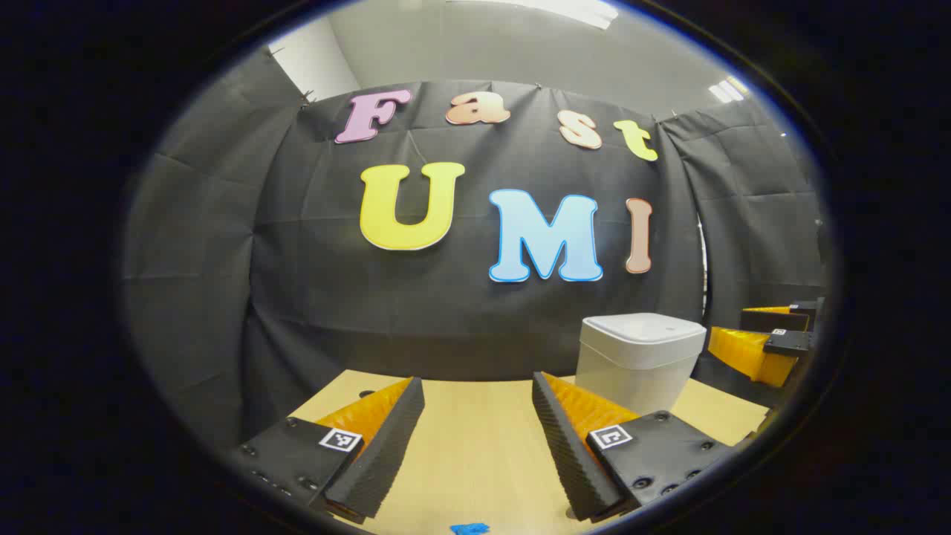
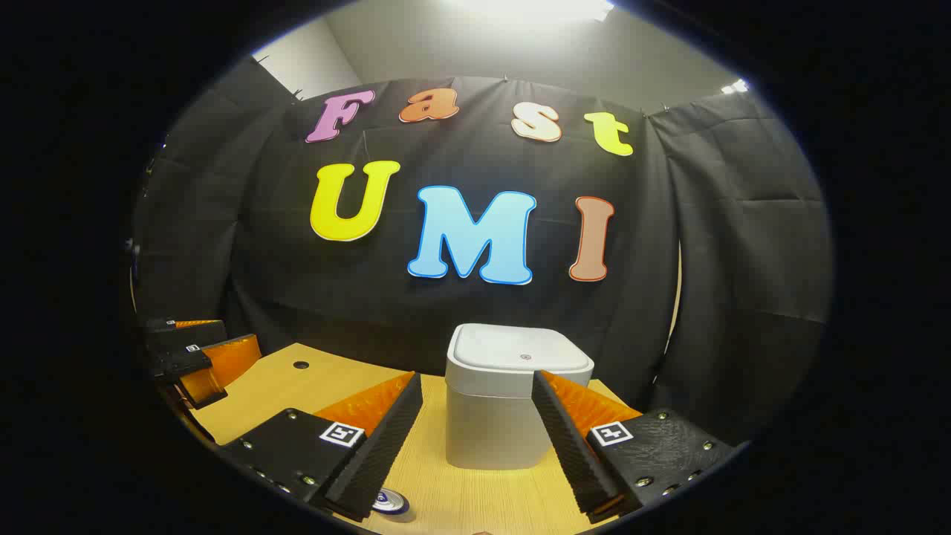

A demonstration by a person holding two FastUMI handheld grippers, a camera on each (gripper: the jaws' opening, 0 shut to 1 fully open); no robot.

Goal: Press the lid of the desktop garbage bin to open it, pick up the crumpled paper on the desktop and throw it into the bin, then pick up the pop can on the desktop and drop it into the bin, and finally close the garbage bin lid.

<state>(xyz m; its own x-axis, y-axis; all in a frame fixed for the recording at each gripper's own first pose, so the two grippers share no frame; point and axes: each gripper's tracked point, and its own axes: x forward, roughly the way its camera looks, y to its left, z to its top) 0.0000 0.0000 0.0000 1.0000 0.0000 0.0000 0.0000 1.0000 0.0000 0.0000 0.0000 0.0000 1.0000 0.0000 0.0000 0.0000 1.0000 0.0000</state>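
A: Pale wood tabletop (image 1: pixel 475 446) under both claws. Where's the bin?

B: White garbage bin (image 2: pixel 494 416) sits toward the back of the tabletop, near the black cloth wall (image 2: pixel 475 297). Lid (image 2: pixel 516 348) down flat, looks closed. In the right gripper view it's dead ahead, framed betw. the two fingers. In the left gripper view it's off to the right, bin (image 1: pixel 639 364) partly behind that claw's right finger.

A: Right claw?

B: Right claw (image 2: pixel 475 431) wide apart, nothing betw. the fingers, not touching the bin. It hangs above the tabletop, short of the bin's front wall.

A: Left claw?

B: Left claw (image 1: pixel 475 431) also spread apart, holding nothing, bare wood betw. the fingers. Left gripper view also catches the right claw (image 1: pixel 765 342) at the far right edge, beside the bin. Right gripper view catches the left claw (image 2: pixel 200 357) at the far left edge, well apart from the bin.

A: Pop can?

B: Round metal top w/ a blue rim at the bottom of the right gripper view, just below the claw's left finger, prob. the pop can (image 2: pixel 390 502), upright on the tabletop. Mostly cut off, can't be sure.

A: Crumpled paper?

B: Can't make it out. Small blue scrap (image 1: pixel 469 528) at the bottom edge of the left gripper view, can't tell what it is. Small dark hole (image 2: pixel 301 365) in the tabletop, left of the bin.
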